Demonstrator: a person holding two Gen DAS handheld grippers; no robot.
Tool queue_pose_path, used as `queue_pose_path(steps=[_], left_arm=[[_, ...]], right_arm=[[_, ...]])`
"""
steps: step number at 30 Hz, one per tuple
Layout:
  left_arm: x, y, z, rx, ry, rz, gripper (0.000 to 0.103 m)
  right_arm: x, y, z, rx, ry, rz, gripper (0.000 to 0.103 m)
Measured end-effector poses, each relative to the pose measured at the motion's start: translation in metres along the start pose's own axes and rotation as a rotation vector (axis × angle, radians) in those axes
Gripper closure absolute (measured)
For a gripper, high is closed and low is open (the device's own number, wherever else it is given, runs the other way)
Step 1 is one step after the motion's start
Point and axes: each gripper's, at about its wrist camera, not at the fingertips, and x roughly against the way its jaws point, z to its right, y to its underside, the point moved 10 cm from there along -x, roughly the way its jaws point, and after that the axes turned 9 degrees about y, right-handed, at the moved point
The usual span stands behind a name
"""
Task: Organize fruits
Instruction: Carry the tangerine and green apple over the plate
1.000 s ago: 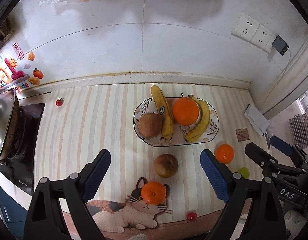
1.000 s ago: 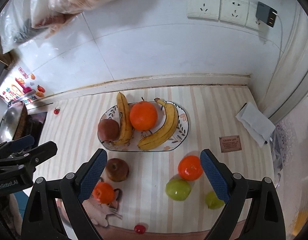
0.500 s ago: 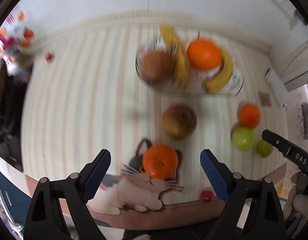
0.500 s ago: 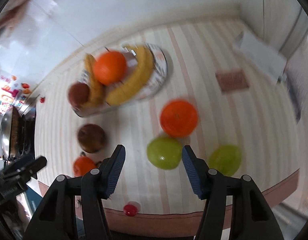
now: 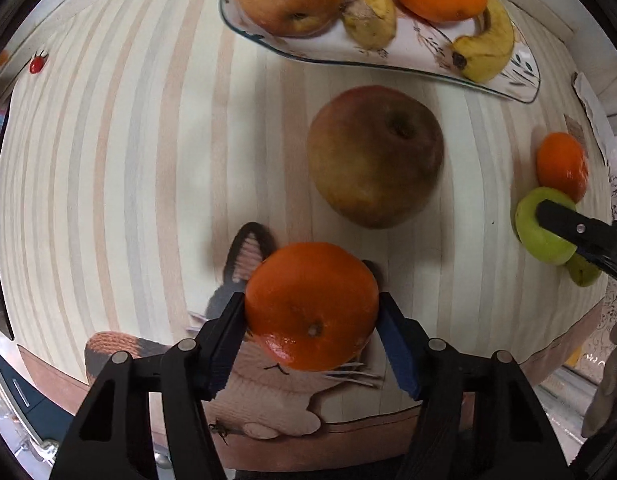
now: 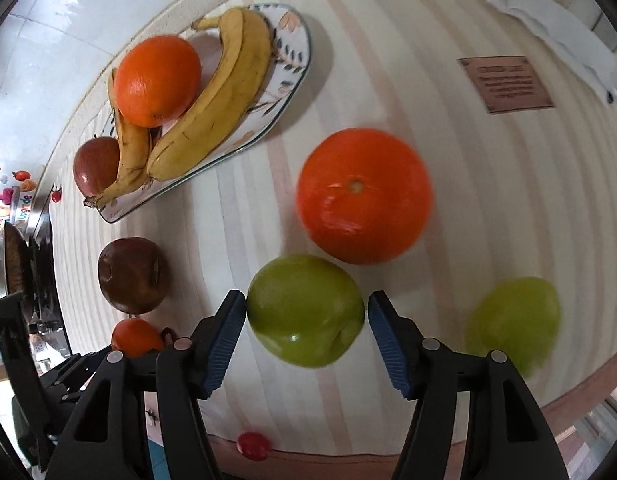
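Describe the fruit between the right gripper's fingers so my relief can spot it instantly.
Start at the oval plate of bananas, then come toward the counter's near edge, past the loose orange. The green apple sits just below it, between the right gripper fingers. Its twin lies farther right, outside the fingers.

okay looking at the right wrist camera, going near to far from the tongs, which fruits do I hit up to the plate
green apple between the tongs' pads → big orange → banana on the plate
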Motion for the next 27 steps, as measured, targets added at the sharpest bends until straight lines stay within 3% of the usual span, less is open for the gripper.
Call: queue_pose_path(steps=[4, 11, 16, 27], left_arm=[[0.004, 0.003, -0.012, 0.019, -0.006, 0.008, 0.041], [0.005, 0.008, -0.027, 0.071, 0.030, 0.011, 0.041], [0.008, 0.000, -0.038, 0.081, 0.044, 0.010, 0.041], [0.023, -0.003, -0.023, 0.057, 0.045, 0.048, 0.042]], right_arm=[[-0.003, -0.002, -0.011, 0.050, 0.036, 0.035, 0.041], [-0.010, 0.032, -0.029, 0.104, 0.004, -0.020, 0.041], [-0.012, 0.040, -0.032, 0.082, -0.003, -0.013, 0.041], [0.001, 0.040, -0.017, 0.066, -0.030, 0.001, 0.041]])
